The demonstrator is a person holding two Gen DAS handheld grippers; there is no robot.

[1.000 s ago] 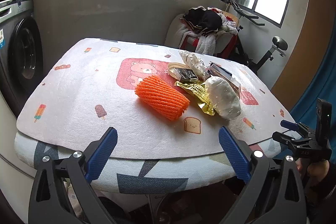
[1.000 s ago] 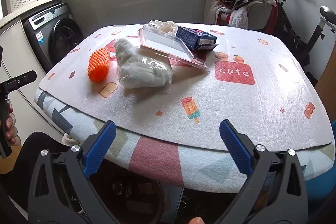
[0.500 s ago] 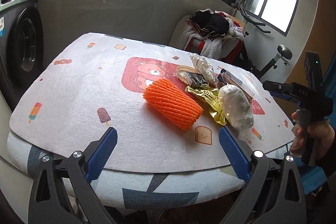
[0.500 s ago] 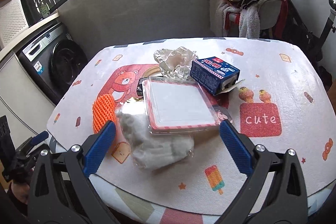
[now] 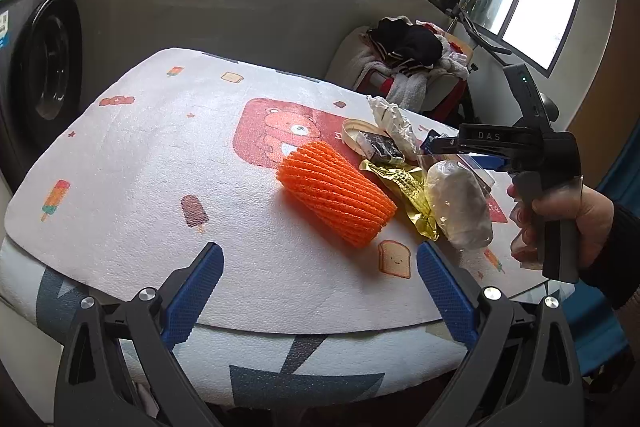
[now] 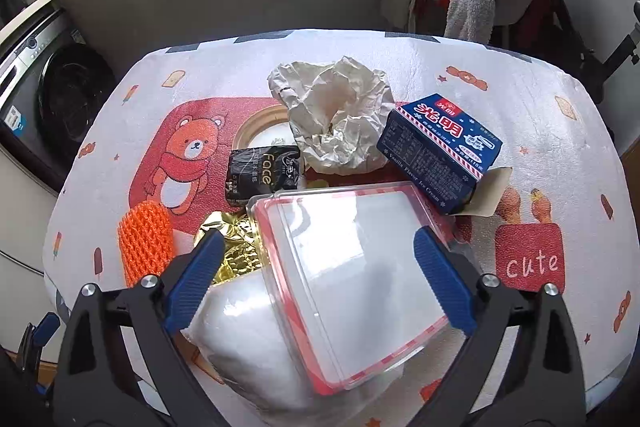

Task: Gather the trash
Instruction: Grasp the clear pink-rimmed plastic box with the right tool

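Trash lies in a heap on the table: an orange foam net point(image 5: 336, 199) point(image 6: 145, 243), a gold wrapper point(image 5: 408, 187) point(image 6: 234, 247), a clear bag of white stuff point(image 5: 460, 203) point(image 6: 248, 339), a clear red-rimmed plastic box point(image 6: 352, 275), a black tissue pack point(image 6: 262, 171), crumpled white paper point(image 6: 336, 119) and a blue ice-cream carton point(image 6: 440, 151). My left gripper point(image 5: 318, 291) is open at the table's near edge, short of the orange net. My right gripper point(image 6: 316, 283) is open above the plastic box; it also shows in the left wrist view point(image 5: 480, 151).
The table point(image 5: 140, 155) has a white cartoon-print cover. A washing machine point(image 5: 36, 67) stands at the left. A chair piled with clothes point(image 5: 412, 67) and an exercise bike point(image 5: 492, 47) stand behind the table. A beige ring point(image 6: 260, 123) lies by the tissue pack.
My right gripper has moved forward over the table and down to the trash heap, now hovering over the plastic box. My left gripper has come slightly closer to the table.
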